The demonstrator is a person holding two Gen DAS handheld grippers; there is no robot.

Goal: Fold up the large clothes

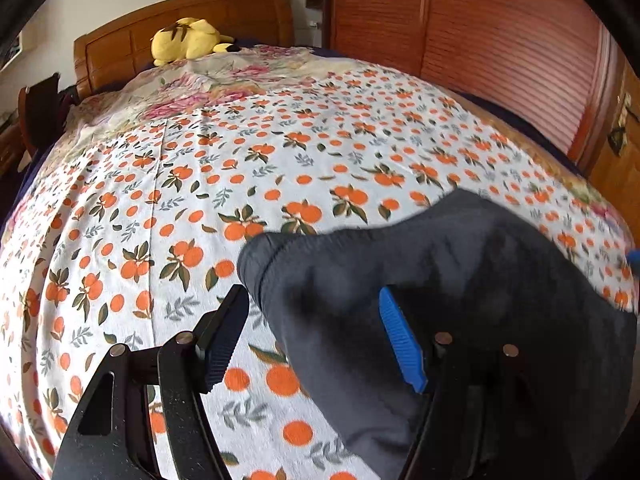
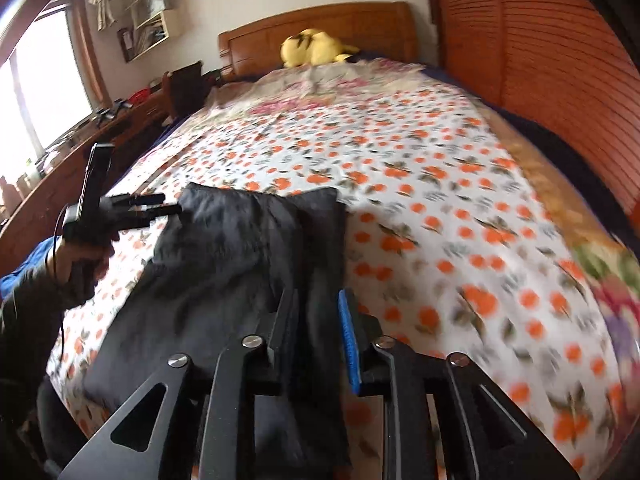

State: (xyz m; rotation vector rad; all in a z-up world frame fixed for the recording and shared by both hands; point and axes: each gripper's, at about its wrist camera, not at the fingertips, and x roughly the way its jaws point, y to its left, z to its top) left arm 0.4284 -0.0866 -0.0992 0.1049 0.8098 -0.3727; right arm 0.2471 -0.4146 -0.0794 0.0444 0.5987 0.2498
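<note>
Main risk: right gripper (image 2: 318, 336) has the garment's right edge sitting between its jaws, but there's a visible gap and the pads don't look to be pressing on it. Lift or drag from here and the cloth likely slips out, or only the top layer comes along and the fold peels open.

Second risk: left gripper (image 1: 316, 336) is wide apart, holding nothing. The cloth lies between its fingers, rumpled up against the blue pad. Closing there would bunch fabric rather than catch a clean edge. In the right wrist view the same gripper shows at mid left, at the garment's upper left corner.

Right wrist view is motion-blurred, so I can't tell how many layers sit between the right jaws.

Garment (image 2: 240, 264): dark grey, soft and thick-looking, already folded to a rough rectangle, lower centre-left of the right wrist view, flat on the orange-print sheet (image 2: 420, 184). Top edge slightly lumpy, corners puffed up.
</note>
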